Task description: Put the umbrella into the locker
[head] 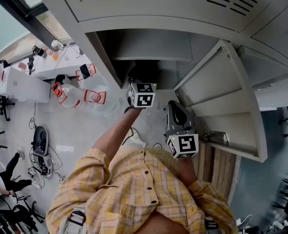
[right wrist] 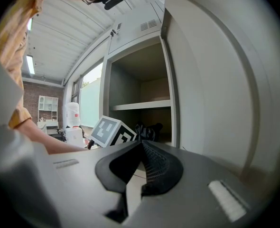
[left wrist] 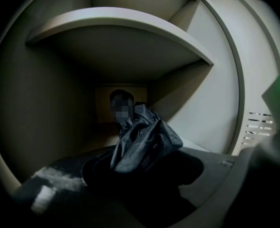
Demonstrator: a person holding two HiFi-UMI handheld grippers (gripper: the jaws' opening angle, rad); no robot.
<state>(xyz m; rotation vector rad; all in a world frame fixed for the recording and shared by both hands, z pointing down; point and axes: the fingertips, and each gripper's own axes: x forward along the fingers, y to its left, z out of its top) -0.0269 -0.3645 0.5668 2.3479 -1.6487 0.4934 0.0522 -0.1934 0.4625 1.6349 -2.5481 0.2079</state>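
The black folded umbrella sticks out forward from my left gripper, whose dark jaws are shut on its near end. It reaches into the grey locker's lower compartment, under the shelf. In the head view the left gripper is at the locker's dark opening, its fingertips hidden in shadow. From the right gripper view the umbrella shows just past the left gripper's marker cube. My right gripper is shut with nothing in it and hangs beside the open locker door.
The locker door stands open to the right of the opening. Two water jugs with red handles stand on the floor at the left, near a white table. Cables lie on the floor. Wooden slats lie below the door.
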